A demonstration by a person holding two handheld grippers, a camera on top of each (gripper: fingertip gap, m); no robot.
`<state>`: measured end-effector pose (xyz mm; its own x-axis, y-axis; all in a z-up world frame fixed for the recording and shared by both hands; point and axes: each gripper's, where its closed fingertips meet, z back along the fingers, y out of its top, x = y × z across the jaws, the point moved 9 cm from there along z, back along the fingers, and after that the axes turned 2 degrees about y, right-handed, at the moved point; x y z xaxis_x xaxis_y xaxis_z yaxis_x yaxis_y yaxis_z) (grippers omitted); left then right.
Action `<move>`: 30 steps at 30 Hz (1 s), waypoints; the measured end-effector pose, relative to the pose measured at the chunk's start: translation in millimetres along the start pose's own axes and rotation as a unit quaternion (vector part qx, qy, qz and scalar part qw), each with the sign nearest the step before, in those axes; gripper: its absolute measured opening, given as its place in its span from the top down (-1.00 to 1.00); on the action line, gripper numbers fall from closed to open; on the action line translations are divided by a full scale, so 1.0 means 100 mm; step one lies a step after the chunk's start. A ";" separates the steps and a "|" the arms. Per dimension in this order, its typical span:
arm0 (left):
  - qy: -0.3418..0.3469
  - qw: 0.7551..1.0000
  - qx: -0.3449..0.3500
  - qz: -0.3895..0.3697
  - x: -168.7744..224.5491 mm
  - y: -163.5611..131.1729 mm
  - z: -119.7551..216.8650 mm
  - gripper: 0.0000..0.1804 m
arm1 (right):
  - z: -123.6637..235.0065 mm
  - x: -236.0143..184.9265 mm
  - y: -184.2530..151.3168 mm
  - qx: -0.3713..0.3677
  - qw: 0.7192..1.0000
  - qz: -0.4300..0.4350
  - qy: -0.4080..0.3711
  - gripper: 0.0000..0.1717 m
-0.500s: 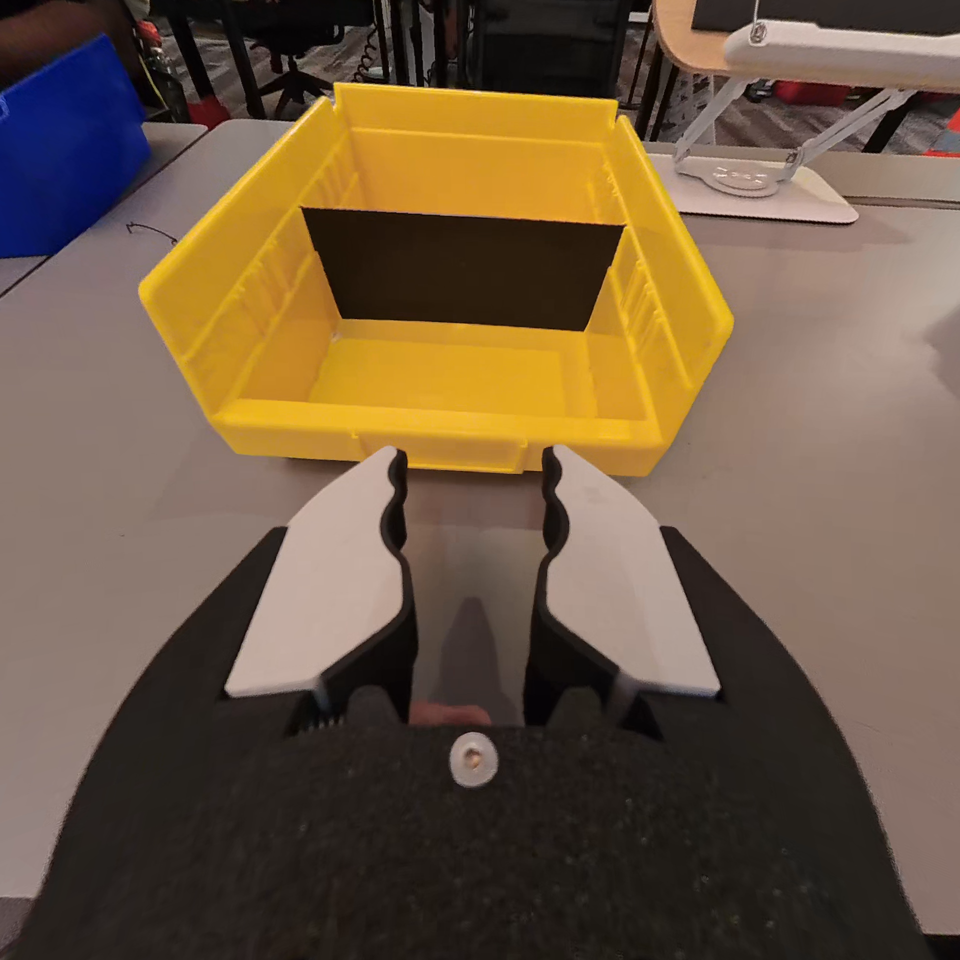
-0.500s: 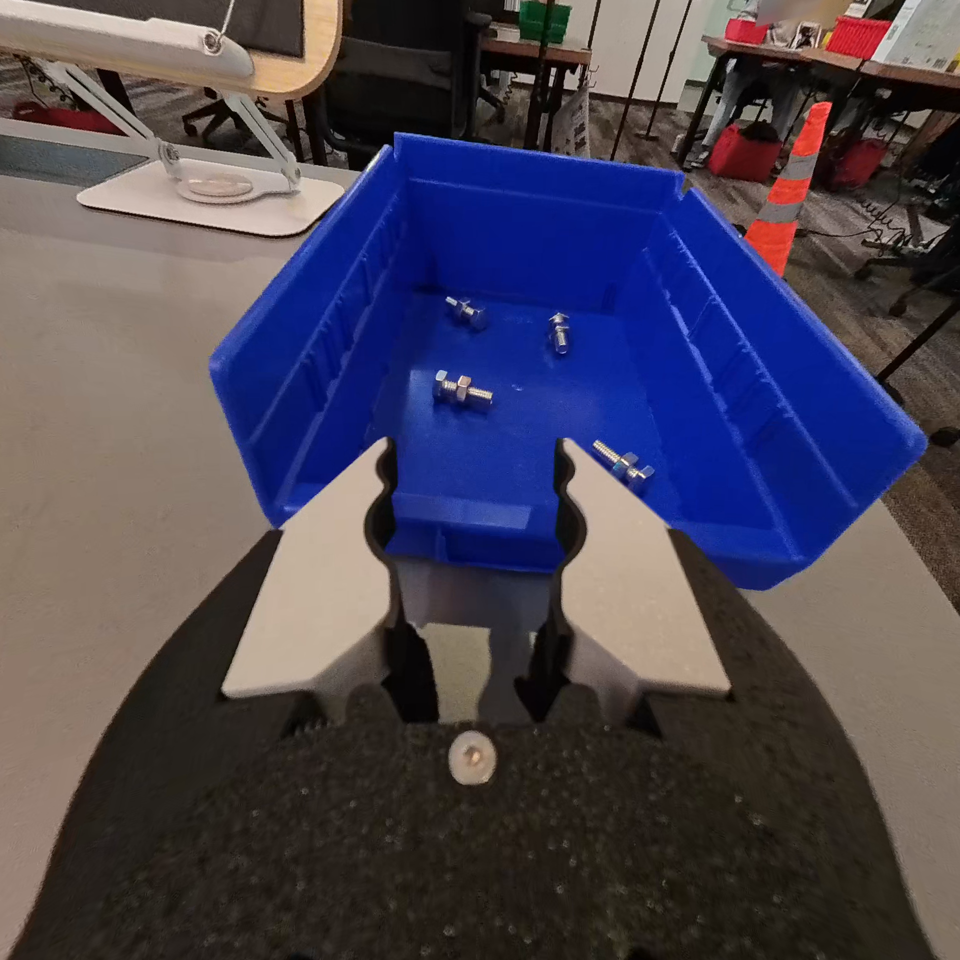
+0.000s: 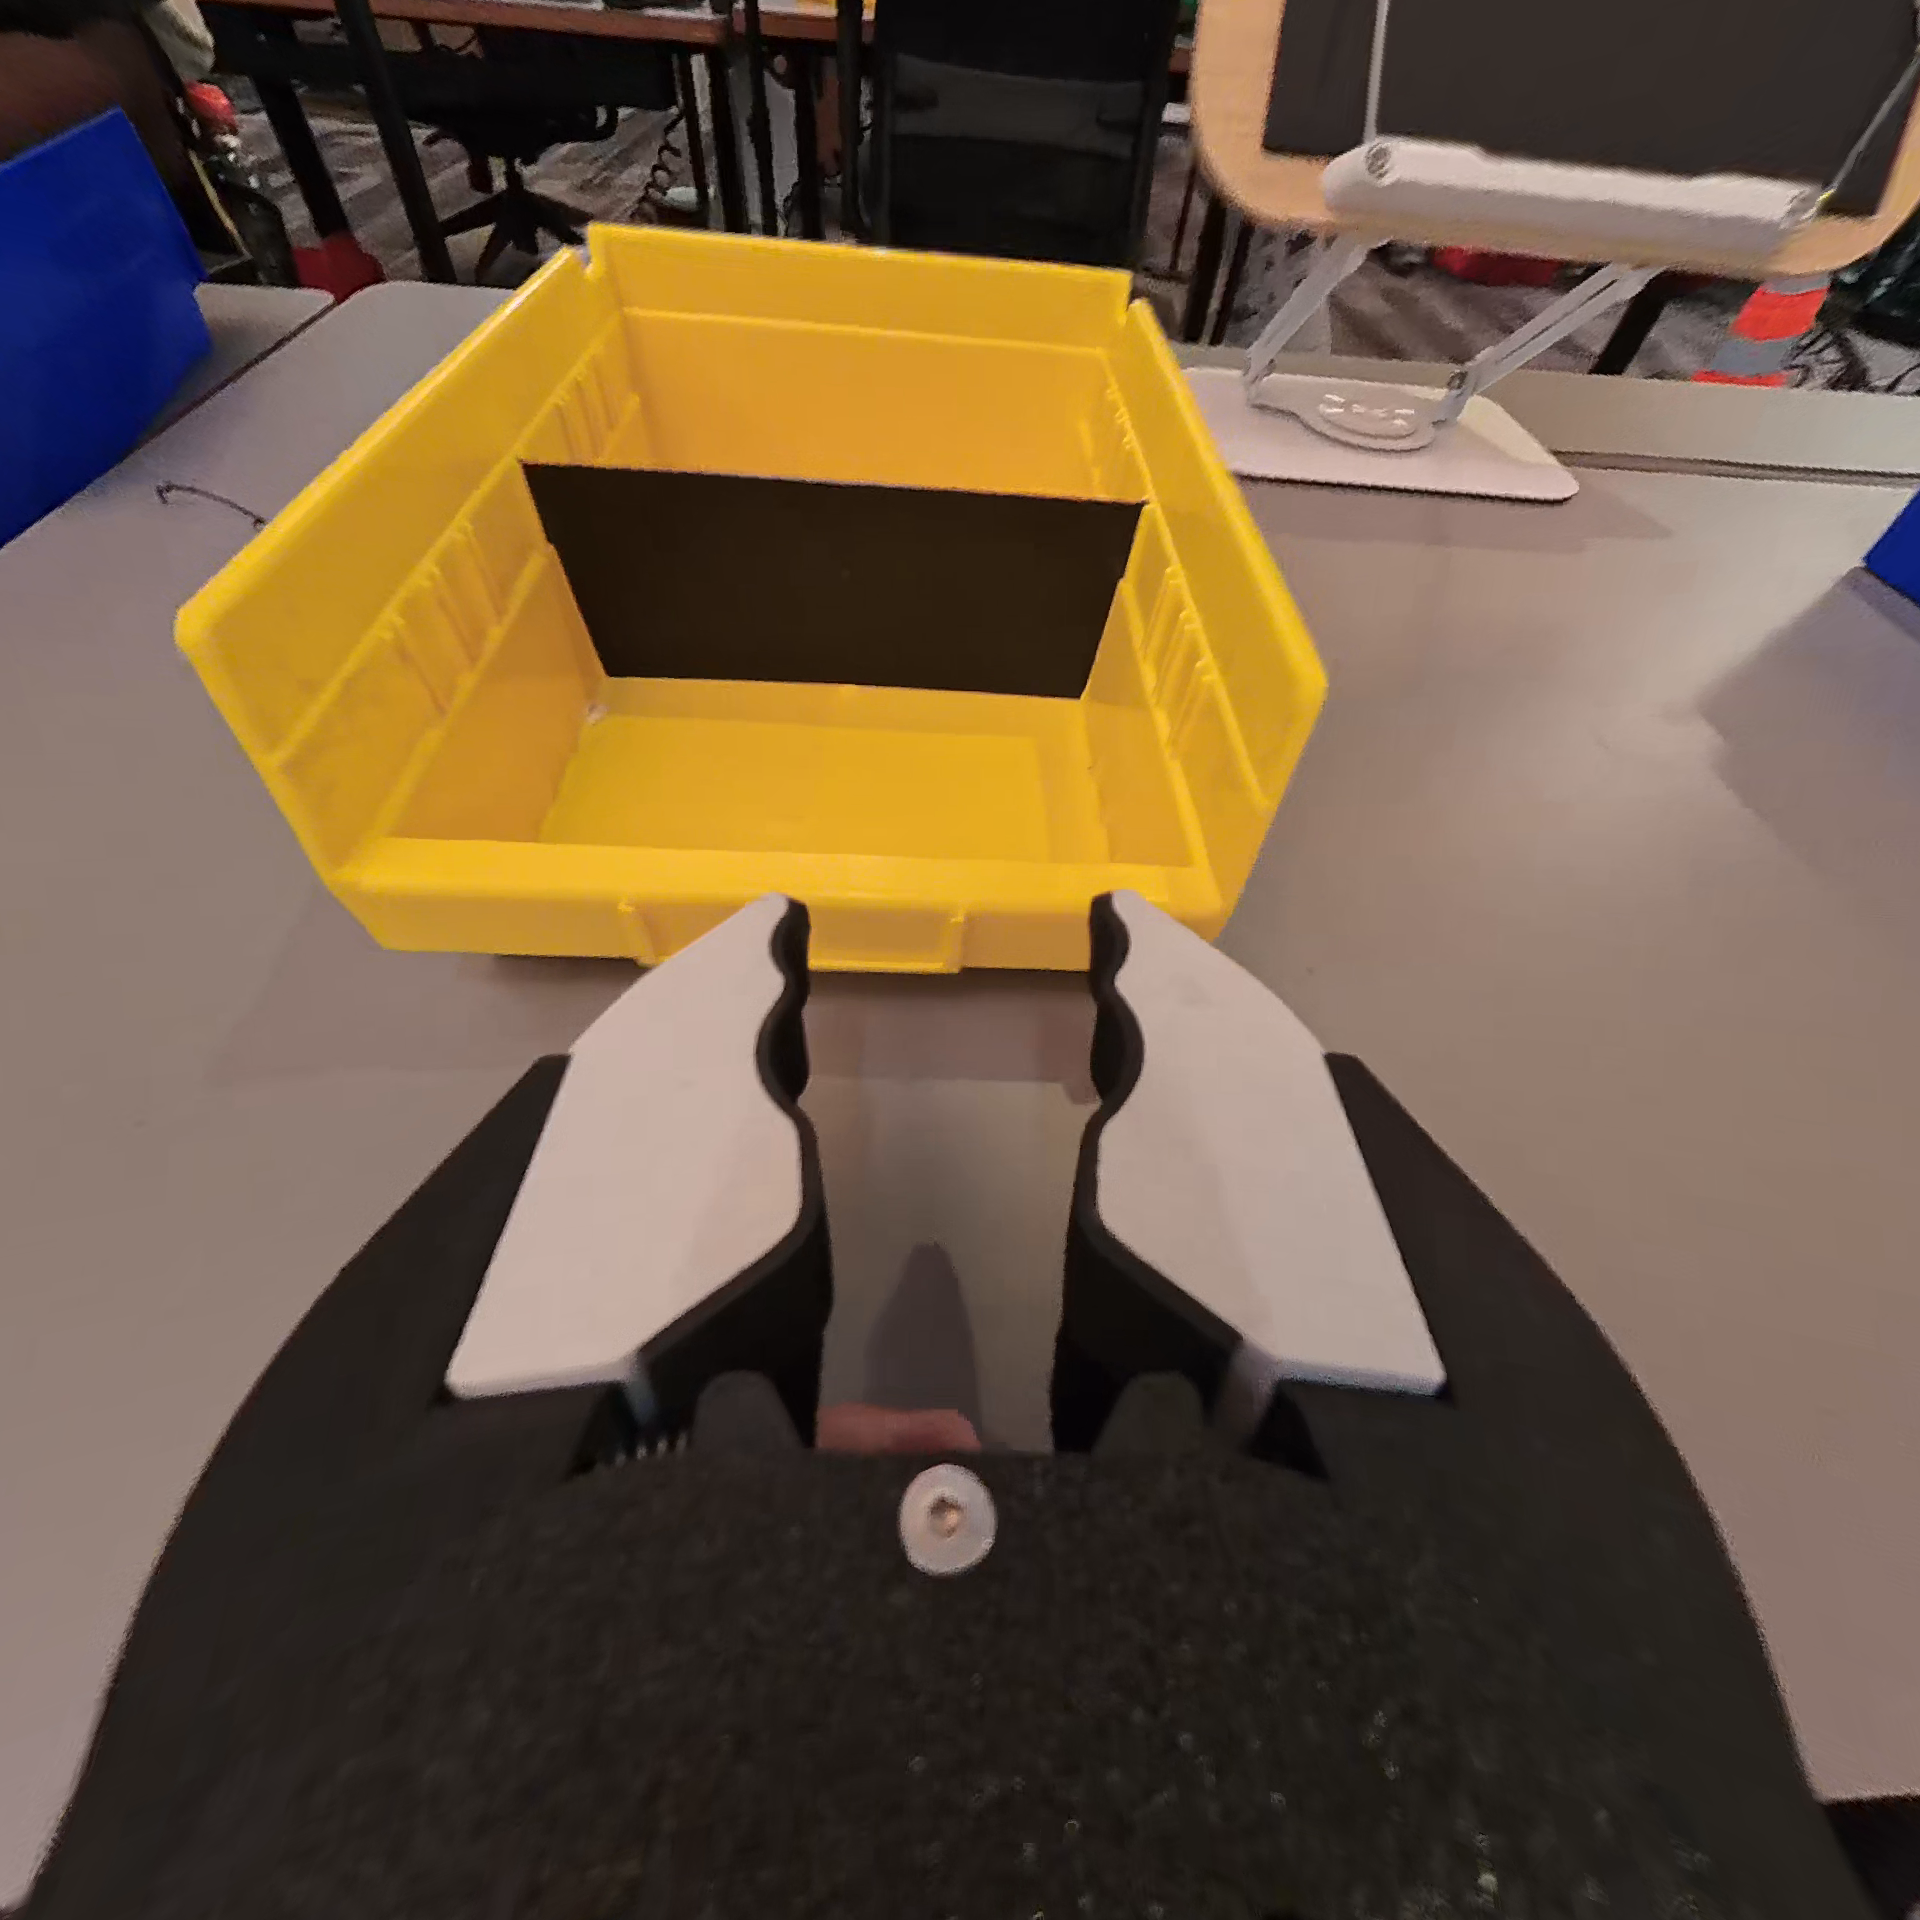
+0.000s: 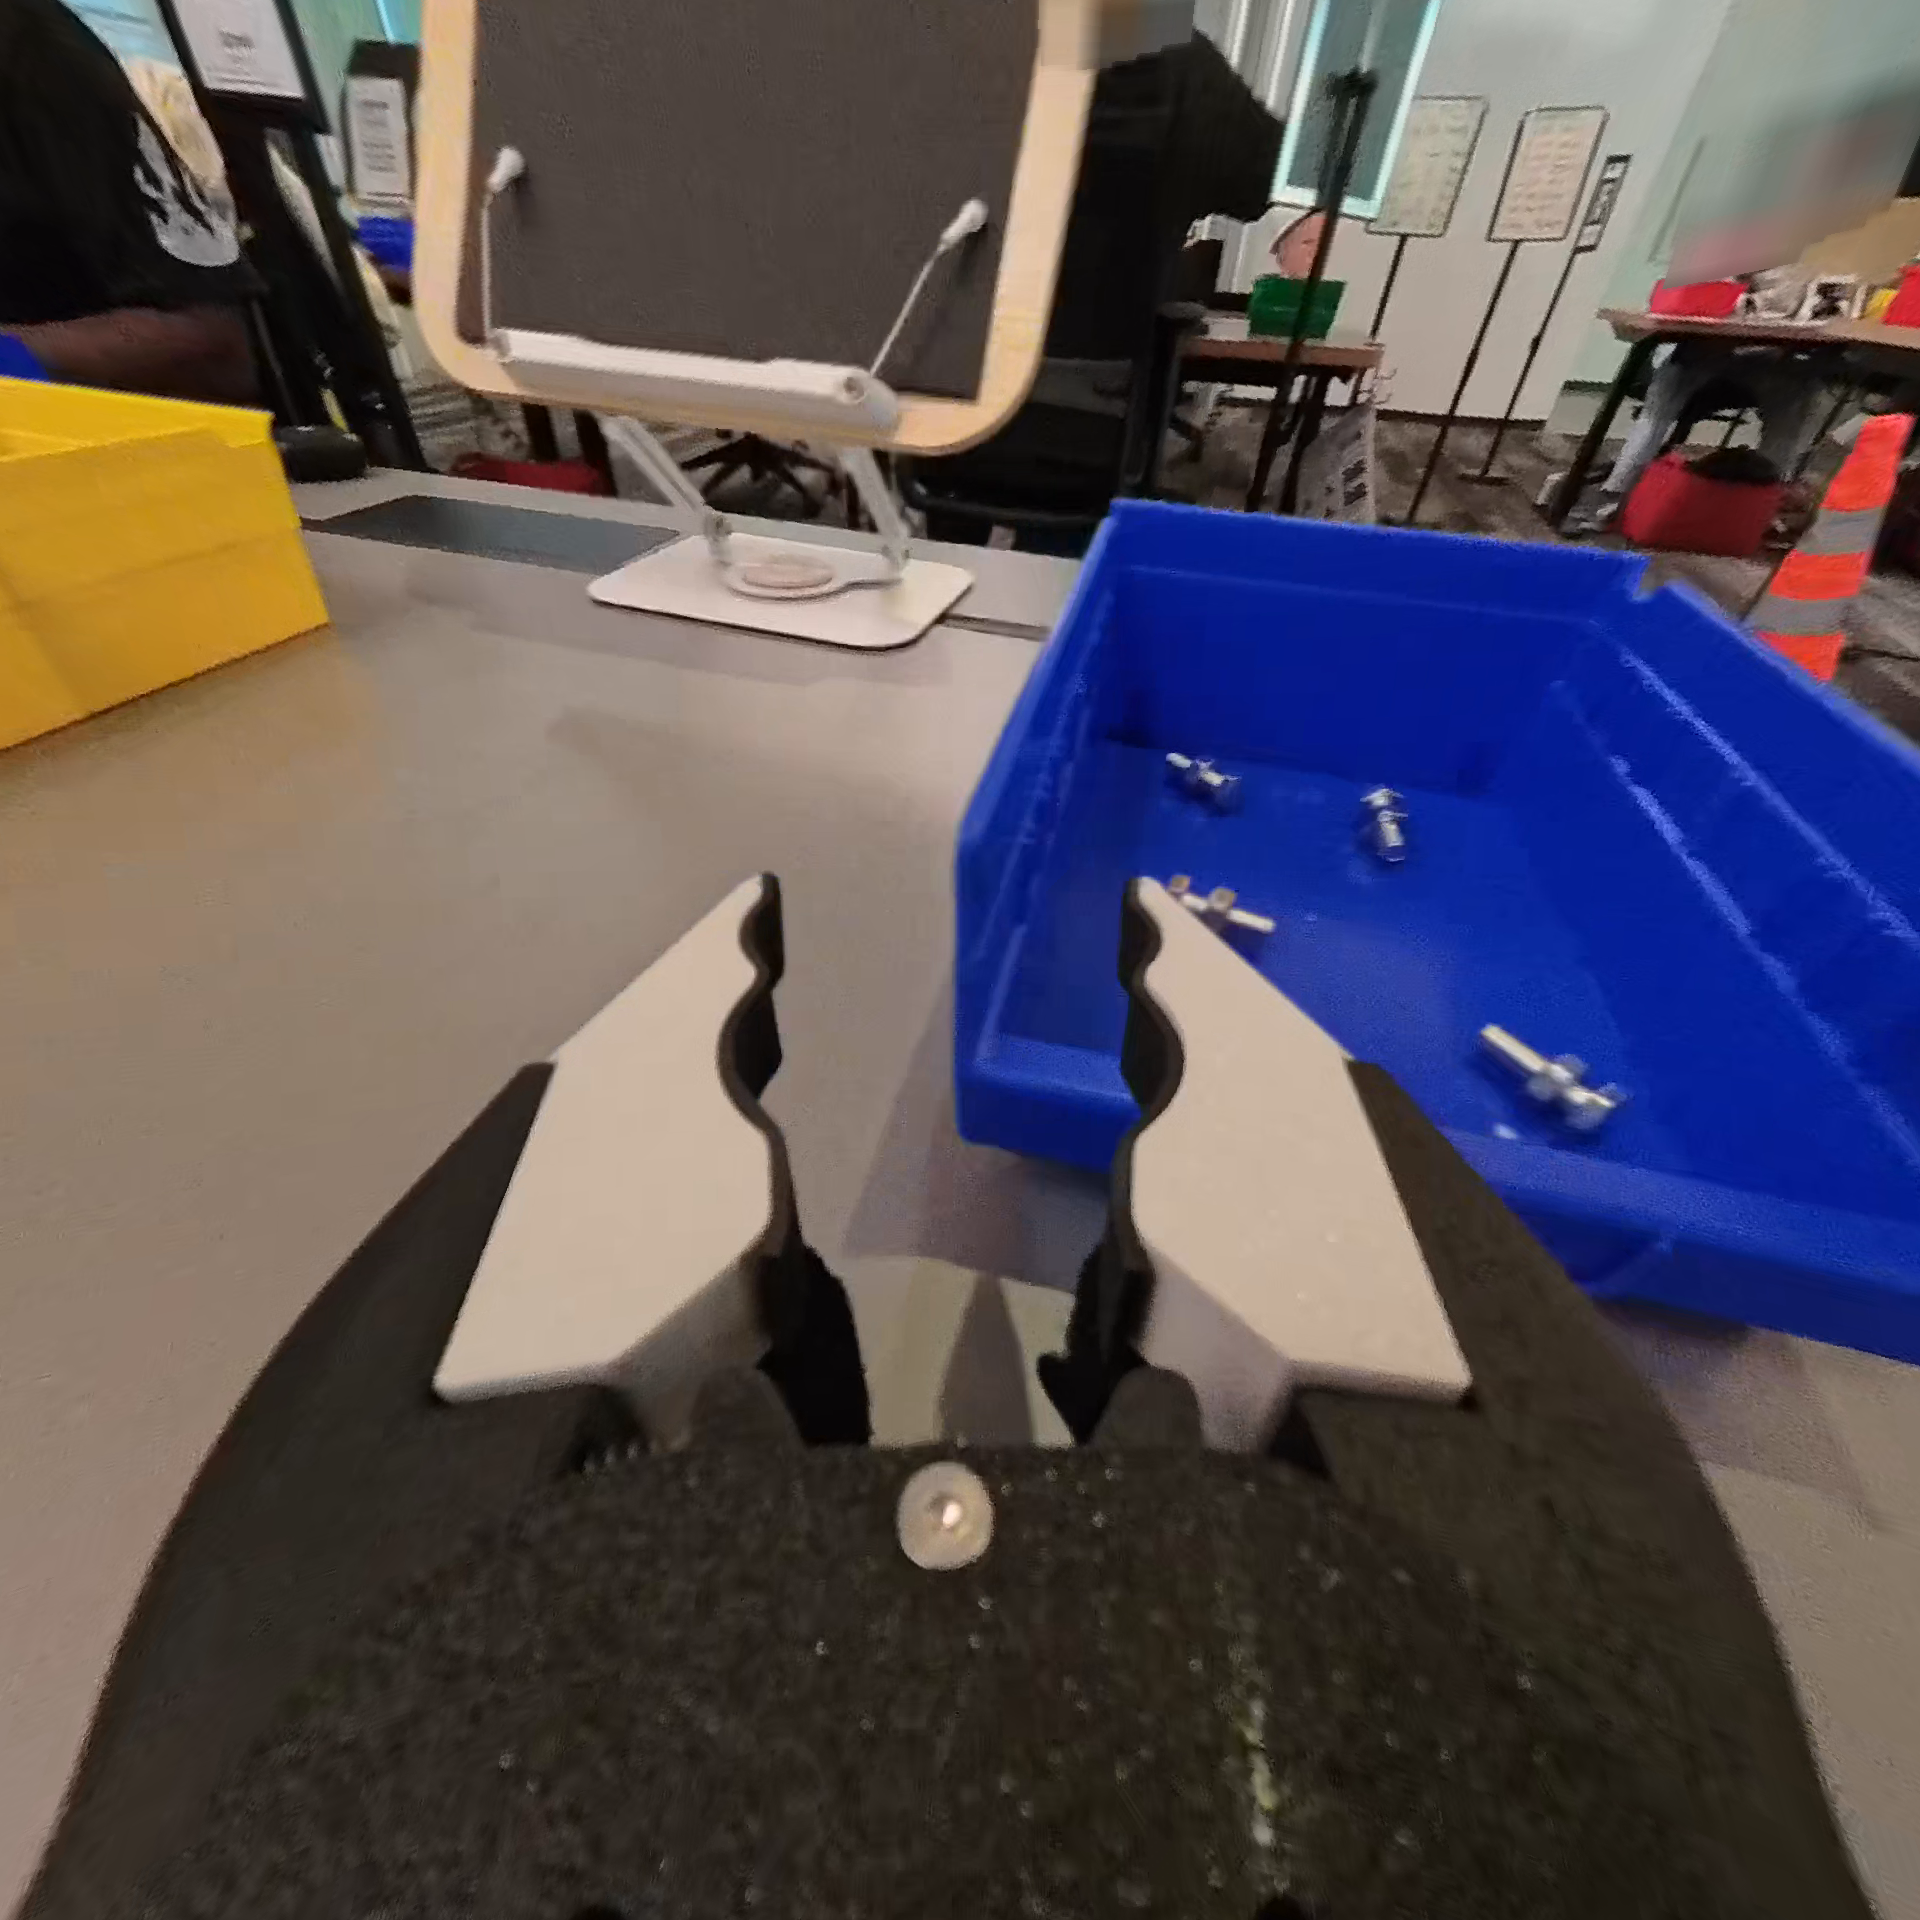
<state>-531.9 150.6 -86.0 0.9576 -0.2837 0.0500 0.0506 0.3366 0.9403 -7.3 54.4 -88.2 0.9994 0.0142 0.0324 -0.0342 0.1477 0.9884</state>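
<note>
Left gripper jaws apart, bare, facing yellow bin; right gripper jaws apart, astride blue bin wall.

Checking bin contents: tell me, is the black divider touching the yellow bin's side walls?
Touching. The left wrist view shows the black divider meeting both side walls of the yellow bin.

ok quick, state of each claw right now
left claw: open, holding nothing, near the yellow bin
right claw: open, holding nothing, by the blue bin
</note>
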 end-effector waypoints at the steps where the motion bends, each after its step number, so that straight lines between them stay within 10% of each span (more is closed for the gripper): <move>1: -0.008 1.000 0.008 -0.001 0.04 0.02 0.00 0.43 | -0.05 -0.09 -0.02 -0.012 1.000 -0.001 0.005 0.20; 12: -0.185 0.980 0.009 -0.070 1.49 0.07 -0.21 0.42 | -0.17 -0.34 0.20 0.037 0.997 -0.013 0.072 0.17; 17: -0.299 0.945 -0.001 -0.131 3.04 0.21 -0.51 0.42 | 0.41 0.35 0.42 0.110 0.971 0.020 -0.213 0.46; 24: -0.241 0.953 -0.058 -0.175 4.38 0.01 -1.13 0.50 | 0.29 1.20 -0.18 -0.061 0.958 -0.125 -0.250 0.37; 30: -0.209 0.970 -0.078 -0.095 4.36 0.04 -1.31 0.89 | 0.11 1.14 -0.13 -0.079 0.965 -0.105 -0.227 0.97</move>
<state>-76.9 146.1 -105.0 0.7291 -0.6830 0.0433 0.2885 0.3641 0.8855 107.2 43.6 -95.8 0.8845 -0.4613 -0.0693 0.2040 0.2489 0.9468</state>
